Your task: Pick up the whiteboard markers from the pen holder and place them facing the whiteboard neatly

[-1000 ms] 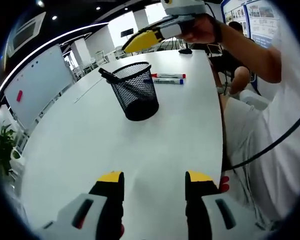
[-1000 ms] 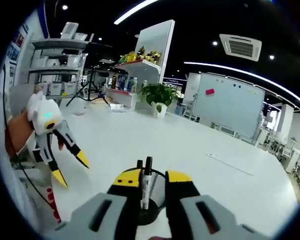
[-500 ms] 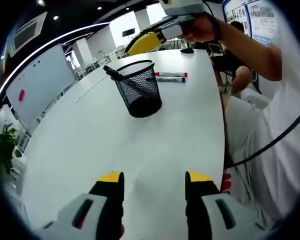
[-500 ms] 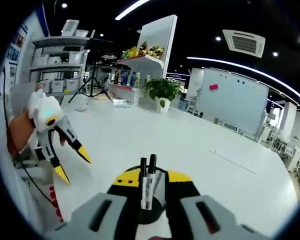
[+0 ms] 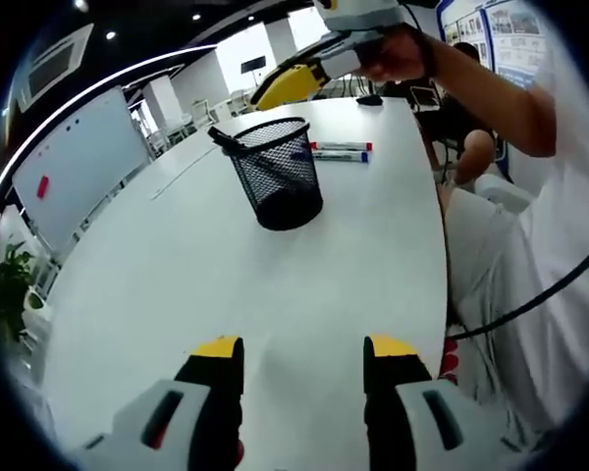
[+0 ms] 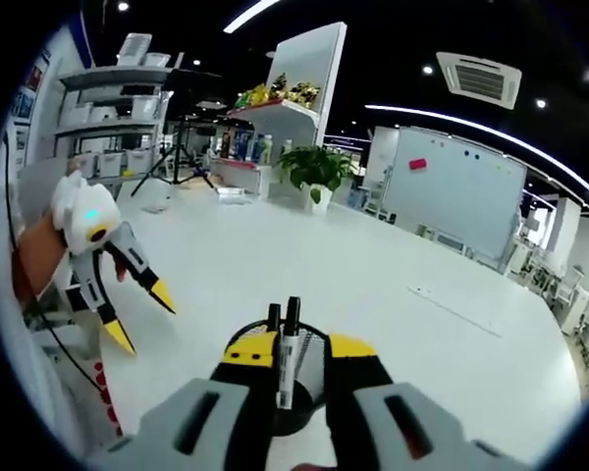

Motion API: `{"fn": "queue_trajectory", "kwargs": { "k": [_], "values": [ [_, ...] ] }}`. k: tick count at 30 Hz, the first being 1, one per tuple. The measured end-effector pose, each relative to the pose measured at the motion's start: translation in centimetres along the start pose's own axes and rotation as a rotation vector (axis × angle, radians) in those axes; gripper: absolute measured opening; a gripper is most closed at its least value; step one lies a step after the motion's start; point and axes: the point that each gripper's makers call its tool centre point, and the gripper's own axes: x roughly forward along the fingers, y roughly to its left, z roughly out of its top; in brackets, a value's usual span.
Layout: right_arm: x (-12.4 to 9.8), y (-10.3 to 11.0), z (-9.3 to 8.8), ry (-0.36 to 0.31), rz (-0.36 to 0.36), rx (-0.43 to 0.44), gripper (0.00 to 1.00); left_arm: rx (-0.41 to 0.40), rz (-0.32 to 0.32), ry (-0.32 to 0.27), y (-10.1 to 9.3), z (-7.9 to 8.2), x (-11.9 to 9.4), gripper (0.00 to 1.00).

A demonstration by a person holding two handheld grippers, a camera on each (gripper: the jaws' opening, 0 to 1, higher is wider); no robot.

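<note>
- In the left gripper view, the left gripper (image 5: 299, 358) hangs low over the white desk (image 5: 177, 265), its yellow-tipped jaws spread apart with nothing between them.
- Farther out on the desk stands the black mesh pen holder (image 5: 280, 177), upright, with a dark marker leaning out over its left rim.
- Just beyond the holder, two markers (image 5: 341, 150) lie side by side on the desk, one with a red cap and one with a blue cap.
- Above the holder, the right gripper (image 5: 294, 78) hangs in a person's hand.
- In the right gripper view, the right gripper (image 6: 293, 358) has its jaws closed around a black marker (image 6: 288, 351), which stands upright over the pen holder (image 6: 304, 388).
- A second black marker (image 6: 273, 316) stands just left of it.
- To the left, the left gripper (image 6: 137, 314) shows with its jaws apart.
- Far off at the right stands a whiteboard (image 6: 450, 206).
</note>
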Motion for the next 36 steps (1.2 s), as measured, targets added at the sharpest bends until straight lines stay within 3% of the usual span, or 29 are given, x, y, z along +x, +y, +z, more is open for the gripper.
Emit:
{"fn": "queue_trajectory", "kwargs": {
  "k": [6,10,17,36],
  "values": [
    [0.5,0.5,-0.2,0.01,0.024,0.007,0.17,0.003,-0.008,0.003,-0.2,0.0,0.0,0.51],
    [0.9,1.2,-0.4,0.044,0.061,0.013,0.12,0.001,-0.023,-0.031,-0.6,1.0,-0.4,0.5],
    [1.8,1.8,-1.4,0.116,0.102,-0.003,0.12,0.005,0.012,-0.006,0.4,0.4,-0.7,0.5],
    [2.7,2.6,-1.9,0.157,0.148,-0.009,0.11,0.006,0.026,0.005,0.7,0.0,-1.4,0.5]
  ]
}}
